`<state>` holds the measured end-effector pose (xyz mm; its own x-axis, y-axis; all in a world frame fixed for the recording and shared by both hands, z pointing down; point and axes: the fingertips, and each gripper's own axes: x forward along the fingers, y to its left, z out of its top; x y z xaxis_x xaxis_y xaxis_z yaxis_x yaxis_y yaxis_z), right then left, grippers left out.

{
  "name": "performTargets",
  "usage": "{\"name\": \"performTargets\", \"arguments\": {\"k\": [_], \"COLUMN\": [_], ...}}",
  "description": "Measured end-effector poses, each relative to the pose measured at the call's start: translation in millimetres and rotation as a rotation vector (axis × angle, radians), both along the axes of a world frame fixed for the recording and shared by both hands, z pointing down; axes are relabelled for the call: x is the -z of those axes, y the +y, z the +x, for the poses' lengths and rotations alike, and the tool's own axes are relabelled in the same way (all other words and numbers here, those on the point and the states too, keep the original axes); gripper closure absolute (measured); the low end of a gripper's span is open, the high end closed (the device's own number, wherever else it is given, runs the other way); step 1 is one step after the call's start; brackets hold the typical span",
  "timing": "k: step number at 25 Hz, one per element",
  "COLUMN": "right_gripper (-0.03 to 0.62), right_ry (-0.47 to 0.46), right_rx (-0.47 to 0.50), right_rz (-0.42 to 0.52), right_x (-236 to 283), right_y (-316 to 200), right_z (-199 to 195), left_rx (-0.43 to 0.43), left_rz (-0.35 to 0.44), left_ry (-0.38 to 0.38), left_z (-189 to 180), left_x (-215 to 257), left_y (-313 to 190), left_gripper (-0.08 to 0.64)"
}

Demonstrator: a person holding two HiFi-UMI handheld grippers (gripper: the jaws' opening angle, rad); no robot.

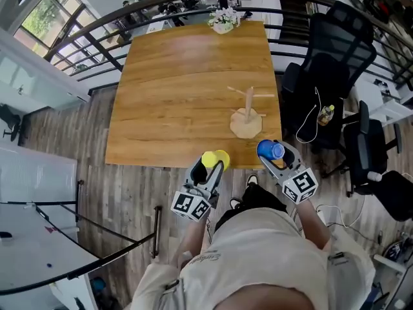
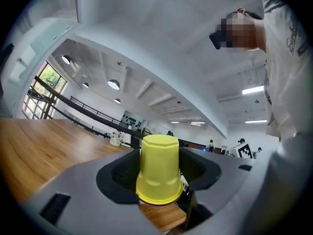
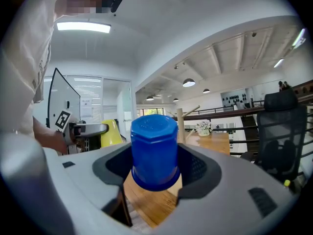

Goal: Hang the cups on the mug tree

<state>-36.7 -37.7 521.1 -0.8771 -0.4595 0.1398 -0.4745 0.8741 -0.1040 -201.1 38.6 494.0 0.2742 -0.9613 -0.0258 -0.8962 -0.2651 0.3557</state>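
My left tool grips the yellow cup and my right tool the blue cup, both poised at the worktop's near edge for the mug tree.

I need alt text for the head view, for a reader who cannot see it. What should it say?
Seen from above, a person holds a yellow cup in the left gripper and a blue cup in the right gripper, at the near edge of a wooden table where a bare mug tree stands.
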Motion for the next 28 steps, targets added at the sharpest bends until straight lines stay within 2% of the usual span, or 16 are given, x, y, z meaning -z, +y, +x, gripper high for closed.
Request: {"name": "performTargets", "arguments": {"k": [4, 8, 15, 21, 28], "right_gripper": [0.321, 0.321, 0.321, 0.321, 0.321], "right_ry": [-0.025, -0.046, -0.064, -0.095, -0.141], "right_rx": [-0.038, -0.061, -0.091, -0.102, -0.101], "right_rz": [-0.01, -0.026, 0.01, -0.001, 0.006], "right_x": [-3, -7, -7, -13, -11], "right_y": [-29, -57, -101, -116, -124], "right_z": [1, -2, 0, 15, 14], "left_rx": [-0.02, -0.035, -0.065, -0.081, -0.096], "left_rz": [-0.013, -0.011, -0.006, -0.039, -0.071], "left_ry": [0.011, -0.021, -0.085, -0.028, -0.044], "left_z": [-1, -7, -16, -6, -8], "left_x": [-1, 14, 22, 5, -1], "left_y": [-28, -52, -103, -130, -144], "left_gripper": [0.308, 0.308, 0.308, 0.308, 0.308]}}
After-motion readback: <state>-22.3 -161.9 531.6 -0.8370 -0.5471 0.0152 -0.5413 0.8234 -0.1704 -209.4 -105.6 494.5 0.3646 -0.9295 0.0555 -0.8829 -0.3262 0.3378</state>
